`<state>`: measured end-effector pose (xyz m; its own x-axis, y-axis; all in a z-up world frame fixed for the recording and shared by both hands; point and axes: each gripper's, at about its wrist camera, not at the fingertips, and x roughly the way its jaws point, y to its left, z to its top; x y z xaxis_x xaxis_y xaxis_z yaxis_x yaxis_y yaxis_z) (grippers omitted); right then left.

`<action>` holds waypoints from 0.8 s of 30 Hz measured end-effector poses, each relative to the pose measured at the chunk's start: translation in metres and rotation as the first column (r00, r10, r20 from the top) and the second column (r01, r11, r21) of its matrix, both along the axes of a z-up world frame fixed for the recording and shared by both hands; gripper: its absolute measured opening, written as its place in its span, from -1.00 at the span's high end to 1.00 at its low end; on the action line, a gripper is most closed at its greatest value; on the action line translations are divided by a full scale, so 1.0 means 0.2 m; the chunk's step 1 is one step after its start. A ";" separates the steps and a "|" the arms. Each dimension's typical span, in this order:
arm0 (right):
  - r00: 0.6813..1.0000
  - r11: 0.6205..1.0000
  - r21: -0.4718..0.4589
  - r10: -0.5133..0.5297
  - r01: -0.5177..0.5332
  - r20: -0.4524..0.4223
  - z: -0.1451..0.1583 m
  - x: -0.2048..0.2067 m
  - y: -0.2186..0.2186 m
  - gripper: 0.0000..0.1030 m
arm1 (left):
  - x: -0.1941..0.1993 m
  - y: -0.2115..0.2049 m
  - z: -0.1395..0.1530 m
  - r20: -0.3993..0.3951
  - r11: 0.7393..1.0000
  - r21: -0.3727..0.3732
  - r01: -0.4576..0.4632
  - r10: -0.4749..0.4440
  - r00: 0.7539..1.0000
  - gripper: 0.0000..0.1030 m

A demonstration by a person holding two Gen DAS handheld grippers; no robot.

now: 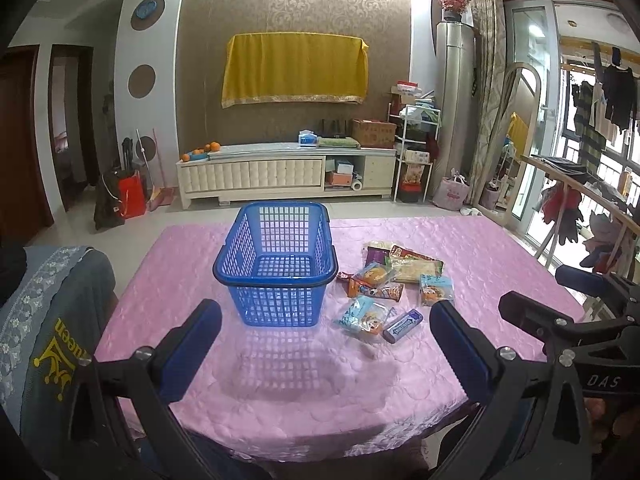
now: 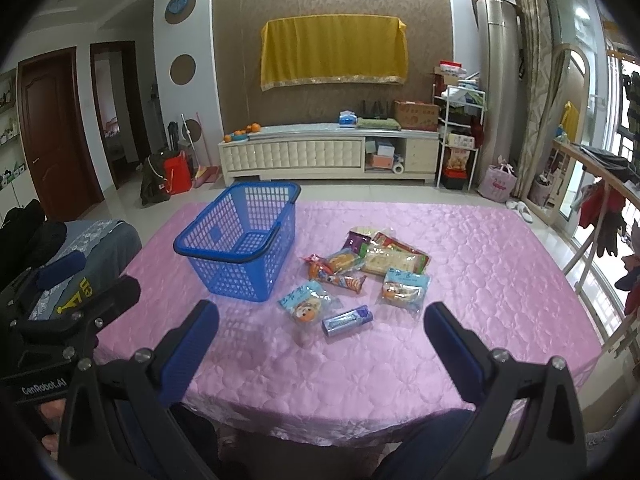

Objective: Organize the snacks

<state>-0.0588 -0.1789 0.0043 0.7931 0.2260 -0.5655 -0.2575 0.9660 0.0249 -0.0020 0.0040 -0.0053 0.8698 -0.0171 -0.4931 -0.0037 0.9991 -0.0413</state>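
Both grippers hover over the near edge of the worktop (image 2: 480, 248), which is covered in a pink quilted cloth. Left gripper (image 1: 326, 340): jaws spread wide, nothing between them. Right gripper (image 2: 322, 338): jaws likewise wide apart and empty.

Blue basket (image 1: 276, 264) stands upright, left of centre, empty as far as the mesh shows. Snacks lie loose on the cloth just right of it. Nearest the grippers: a small blue gum pack (image 2: 347, 321), and beside it on the left a clear-wrapped bun packet (image 2: 306, 303). A second bun packet (image 2: 404, 288) lies further right. Behind these, an orange wrapper (image 2: 340, 276) and a heap of flat packets (image 2: 384, 254) overlap one another. No snack is in the basket yet, so I judge the sorting has not begun.

Risks, as judgement:
- Film wrappers look slippery and puffy; a pinch on a corner may slide off, and a hard pinch may crush the bun.
- The far heap overlaps, so closing on one packet may drag or lift a neighbour.
- The gum pack looks rounded and could roll away if nudged by one finger first.
- The basket looks light; a bump on its rim could shove or tip it.
- The cloth may wrinkle and get caught if the jaws come in too low.
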 end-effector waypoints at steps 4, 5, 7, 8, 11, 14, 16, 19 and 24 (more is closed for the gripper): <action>1.000 1.000 0.000 -0.001 0.001 -0.001 0.00 0.00 0.00 -1.00 | 0.00 0.00 0.00 0.000 1.000 0.000 0.000 0.000 1.000 -1.00; 1.000 1.000 0.000 0.000 0.000 -0.001 0.00 0.00 0.00 -1.00 | 0.00 0.00 0.00 -0.001 1.000 0.000 0.000 0.000 1.000 -1.00; 1.000 1.000 0.001 0.001 -0.001 -0.004 0.00 0.00 0.00 -1.00 | 0.00 0.00 0.00 -0.001 1.000 -0.001 0.001 -0.001 1.000 -1.00; 1.000 1.000 0.001 0.002 -0.002 -0.006 0.00 0.00 0.00 -1.00 | 0.00 -0.01 0.00 -0.002 1.000 0.000 0.002 -0.002 1.000 -1.00; 1.000 1.000 0.000 0.003 -0.003 -0.009 0.00 0.00 0.00 -1.00 | 0.00 -0.01 0.00 -0.004 1.000 -0.001 0.003 -0.003 1.000 -1.00; 1.000 1.000 -0.001 0.004 -0.004 -0.011 0.00 0.00 0.00 -1.00 | 0.00 -0.01 -0.01 -0.005 1.000 -0.002 0.003 -0.003 1.000 -1.00; 1.000 1.000 0.000 0.007 -0.007 -0.015 -0.01 0.00 0.00 -1.00 | 0.00 -0.01 0.00 -0.005 1.000 -0.006 0.006 -0.006 1.000 -1.00; 1.000 1.000 -0.005 0.009 -0.009 -0.022 -0.01 0.00 0.01 -1.00 | 0.01 -0.01 -0.01 -0.007 1.000 -0.008 0.006 -0.006 1.000 -1.00; 1.000 1.000 -0.006 0.011 -0.011 -0.025 -0.01 0.00 0.01 -1.00 | 0.01 -0.02 -0.01 -0.007 1.000 -0.008 0.007 -0.007 1.000 -1.00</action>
<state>-0.0582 -0.1772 0.0030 0.7763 0.2308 -0.5865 -0.2674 0.9633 0.0252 -0.0005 0.0006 -0.0072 0.8662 -0.0278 -0.4990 0.0034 0.9988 -0.0496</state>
